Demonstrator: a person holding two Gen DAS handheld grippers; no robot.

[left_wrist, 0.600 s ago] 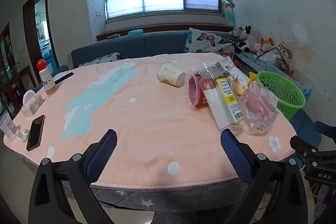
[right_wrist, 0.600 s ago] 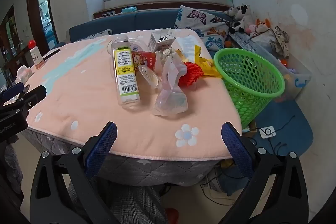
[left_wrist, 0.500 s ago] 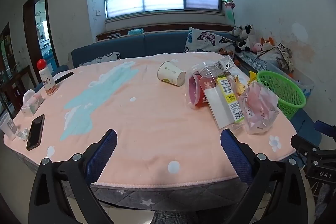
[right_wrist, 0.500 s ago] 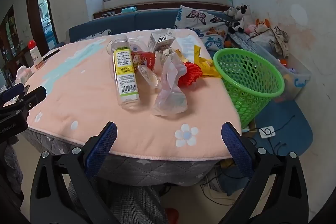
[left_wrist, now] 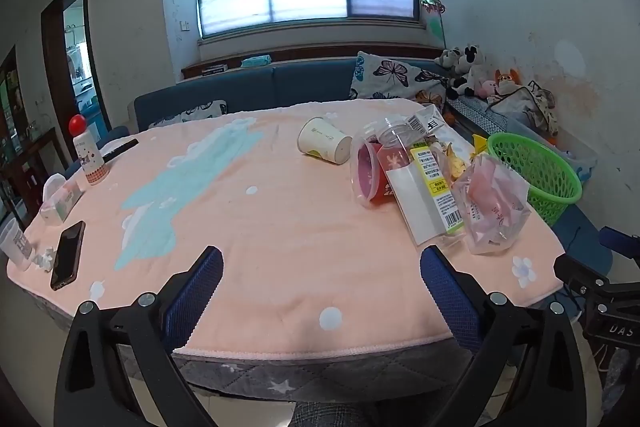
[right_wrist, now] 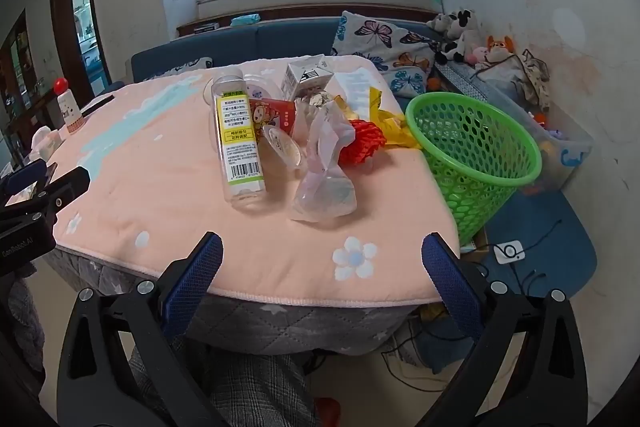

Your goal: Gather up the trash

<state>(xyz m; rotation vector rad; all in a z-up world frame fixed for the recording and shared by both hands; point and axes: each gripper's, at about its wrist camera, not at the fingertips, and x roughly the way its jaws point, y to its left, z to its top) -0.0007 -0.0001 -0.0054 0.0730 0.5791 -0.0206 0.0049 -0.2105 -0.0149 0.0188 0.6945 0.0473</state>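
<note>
Green mesh plastic basket [right_wrist: 476,163] looks empty; clear labelled bottle [right_wrist: 238,143], crumpled plastic bag [right_wrist: 326,183], paper cup [left_wrist: 324,146] lie on table [left_wrist: 260,227]. Both fingers [left_wrist: 196,291] [right_wrist: 452,279] spread wide, empty.

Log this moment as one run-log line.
stage: before first pick | left gripper: open, empty | right gripper: open, empty | trash: bottle, plastic bag on table | basket: beside table

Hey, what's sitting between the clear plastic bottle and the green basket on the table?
In the right wrist view, between the clear bottle and green basket lie a crumpled plastic bag, a small clear cup and red netting.
</note>
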